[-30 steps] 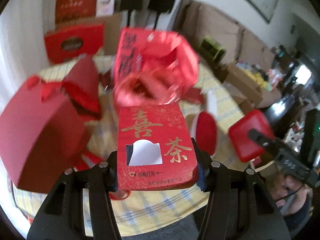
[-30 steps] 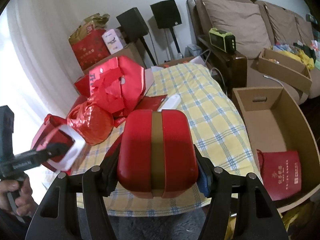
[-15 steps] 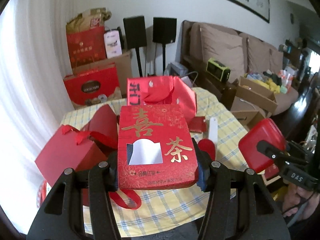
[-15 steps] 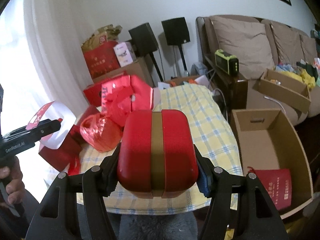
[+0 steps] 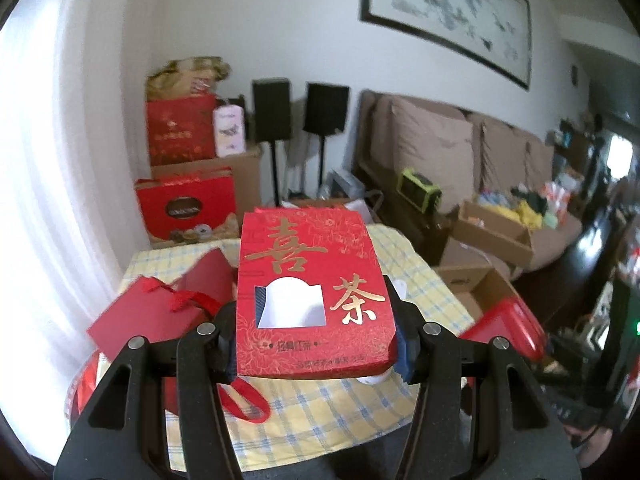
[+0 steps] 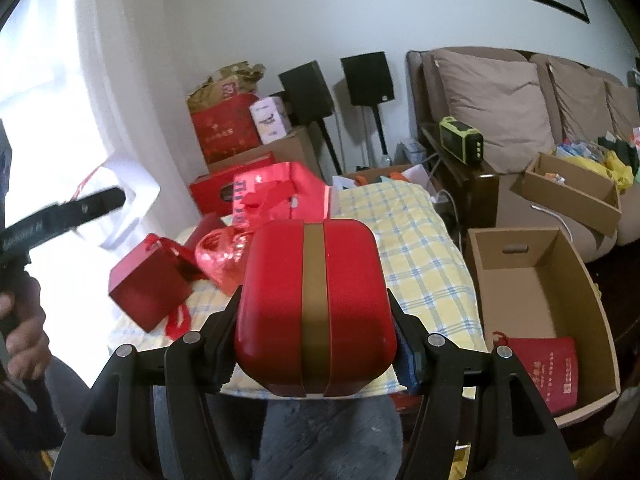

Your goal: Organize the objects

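Observation:
My left gripper (image 5: 316, 344) is shut on a flat red tea box (image 5: 310, 292) with gold characters and a white window, held above the near edge of the table. My right gripper (image 6: 316, 340) is shut on a rounded red tin (image 6: 314, 308) with a gold band, also held above the near table edge. The tin also shows at the right of the left wrist view (image 5: 506, 334). The left gripper with its box shows at the far left of the right wrist view (image 6: 116, 208).
A table with a yellow checked cloth (image 6: 416, 248) bears a red gift bag (image 6: 150, 288), a red plastic bag (image 6: 220, 258) and a crumpled red bag (image 6: 280, 194). An open cardboard box (image 6: 536, 292) holding a red pouch (image 6: 544, 368) stands right of it. A sofa and speakers stand behind.
Both grippers have lifted and pulled back from the table with their loads, so the table looks lower and farther. The grips are unchanged.

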A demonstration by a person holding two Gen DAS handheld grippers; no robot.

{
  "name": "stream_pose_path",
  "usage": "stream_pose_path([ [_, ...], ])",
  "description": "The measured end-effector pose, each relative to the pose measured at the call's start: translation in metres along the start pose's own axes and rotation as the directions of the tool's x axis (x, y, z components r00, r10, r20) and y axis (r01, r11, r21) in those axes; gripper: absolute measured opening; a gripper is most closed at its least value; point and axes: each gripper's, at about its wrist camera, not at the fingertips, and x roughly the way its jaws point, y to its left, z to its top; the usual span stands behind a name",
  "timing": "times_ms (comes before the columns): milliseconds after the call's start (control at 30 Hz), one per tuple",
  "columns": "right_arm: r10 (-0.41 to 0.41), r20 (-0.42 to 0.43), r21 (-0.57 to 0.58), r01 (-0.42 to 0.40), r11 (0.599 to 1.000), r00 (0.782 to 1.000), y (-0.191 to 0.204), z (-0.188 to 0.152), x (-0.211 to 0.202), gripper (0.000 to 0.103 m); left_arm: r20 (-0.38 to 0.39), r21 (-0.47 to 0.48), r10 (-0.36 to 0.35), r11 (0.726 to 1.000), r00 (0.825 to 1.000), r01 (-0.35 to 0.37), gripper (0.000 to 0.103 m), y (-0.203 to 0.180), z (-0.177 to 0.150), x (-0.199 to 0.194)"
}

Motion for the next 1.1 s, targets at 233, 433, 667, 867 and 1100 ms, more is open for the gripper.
stream_pose_path([
  [233, 0.051, -0.001, -0.035, -0.051, 0.998, 0.999, 0.001, -0.006, -0.002, 0.064, 0.039, -0.049, 0.114, 0.992, 0.993, -0.112, 0.053, 0.035, 0.004, -0.019],
  [433, 0.027, -0.033, -0.155, -0.032, 0.987, 0.999, -0.012, -0.012, -0.001, 0.064, 0.003, -0.047, 0.136, 0.990, 0.991, -0.136, 0.053, 0.028, 0.002, -0.010],
  [667, 0.004, -0.030, -0.151, -0.009, 0.989, 1.000, -0.055, -0.015, -0.016, 0.064, -0.010, -0.042, 0.136, 0.990, 0.991, -0.137, 0.053, 0.001, 0.005, -0.004],
  [867, -0.008, -0.007, -0.149, 0.007, 0.989, 1.000, -0.076, -0.004, -0.029, 0.064, -0.033, -0.104, 0.108, 0.988, 0.994, -0.111, 0.053, -0.011, 0.008, 0.005],
  [1100, -0.003, 0.009, -0.098, 0.004, 0.995, 1.000, -0.098, 0.004, -0.041, 0.064, -0.046, -0.137, 0.108, 0.984, 0.993, -0.114, 0.053, -0.021, 0.012, 0.013],
])
